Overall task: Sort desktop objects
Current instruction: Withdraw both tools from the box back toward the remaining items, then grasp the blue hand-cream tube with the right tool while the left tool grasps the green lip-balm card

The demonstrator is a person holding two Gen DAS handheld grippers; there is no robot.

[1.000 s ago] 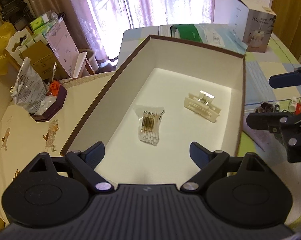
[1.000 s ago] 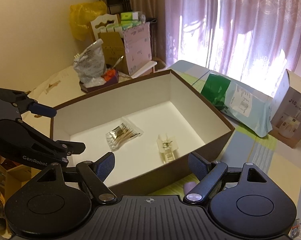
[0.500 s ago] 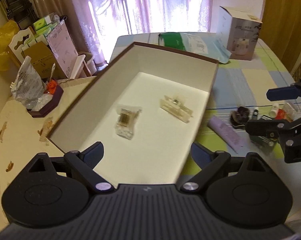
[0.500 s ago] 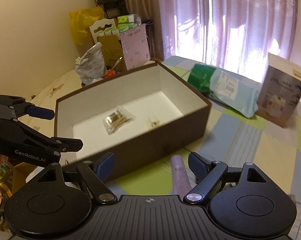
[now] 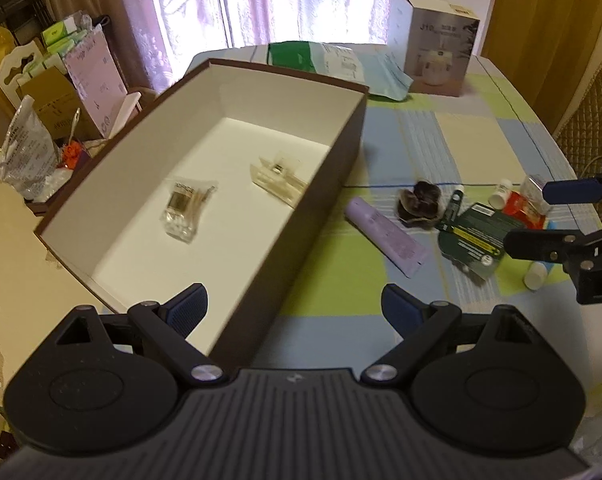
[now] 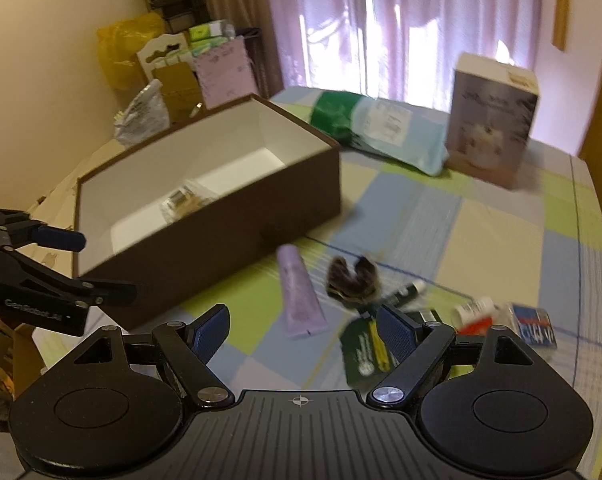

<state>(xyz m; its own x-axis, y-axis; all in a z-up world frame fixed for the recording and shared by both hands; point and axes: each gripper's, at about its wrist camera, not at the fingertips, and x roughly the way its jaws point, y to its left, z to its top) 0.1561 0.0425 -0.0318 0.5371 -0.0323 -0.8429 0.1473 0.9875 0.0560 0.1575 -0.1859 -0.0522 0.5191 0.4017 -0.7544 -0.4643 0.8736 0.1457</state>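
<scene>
A brown box with a white inside holds a bag of cotton swabs and a clear hair clip. To its right on the checked cloth lie a lilac tube, a dark hair claw, a dark green packet and small bottles. My left gripper hangs open over the box's near right wall, with nothing in it. My right gripper is open and empty above the lilac tube and the green packet.
A white appliance carton and a green-and-blue mailer bag sit at the table's far end. A red and blue small pack lies at the right. Clutter of bags and cartons stands left of the table. A woven chair is at right.
Both grippers have drawn back and to the right from over the box's inside. The loose items on the cloth have come into view. Both stayed open.
</scene>
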